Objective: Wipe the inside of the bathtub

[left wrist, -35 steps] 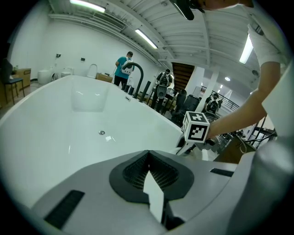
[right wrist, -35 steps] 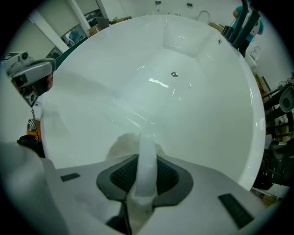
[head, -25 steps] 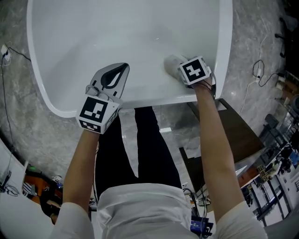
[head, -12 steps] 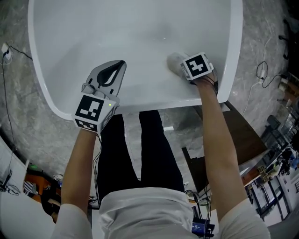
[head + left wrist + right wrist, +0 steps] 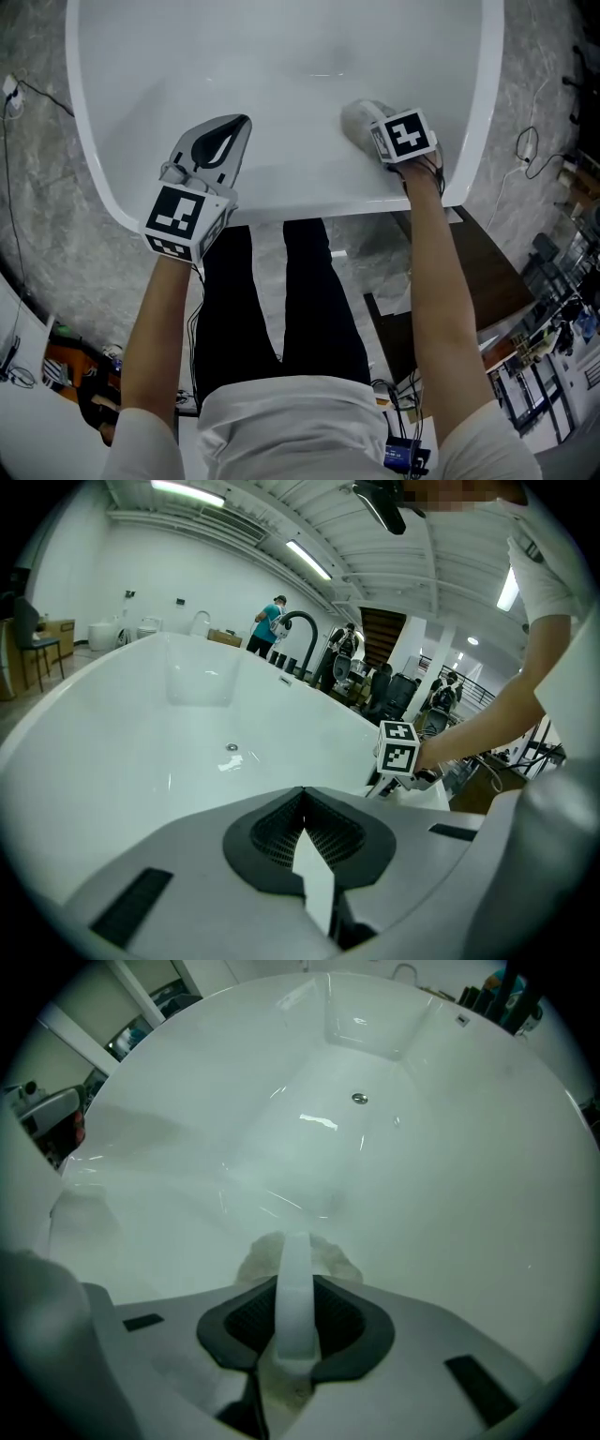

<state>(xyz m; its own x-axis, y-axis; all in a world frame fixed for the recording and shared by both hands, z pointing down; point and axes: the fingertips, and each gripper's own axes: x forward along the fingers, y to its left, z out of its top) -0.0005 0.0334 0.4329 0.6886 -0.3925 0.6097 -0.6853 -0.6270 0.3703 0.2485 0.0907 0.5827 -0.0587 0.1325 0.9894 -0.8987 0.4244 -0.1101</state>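
The white bathtub (image 5: 281, 208) fills the top of the head view, its drain (image 5: 360, 1099) far down the basin. A white cloth (image 5: 356, 117) lies pressed on the inner near wall toward the tub's right side, with my right gripper (image 5: 367, 124) shut on it. In the right gripper view the cloth (image 5: 323, 1252) bunches just past the jaws of the right gripper (image 5: 295, 1279). My left gripper (image 5: 240, 124) hovers over the near wall to the left, shut with nothing in it. Its closed jaws (image 5: 305, 822) point into the basin (image 5: 141, 733).
The person's legs stand against the tub's near rim. A dark wooden step (image 5: 487, 281) sits on the marble floor to the right, with cables (image 5: 525, 145) beside the tub. A black faucet (image 5: 295, 635) and people stand beyond the far rim.
The right gripper has slid the cloth a little along the near inner wall. The head view has shifted slightly. The left gripper has hardly moved.
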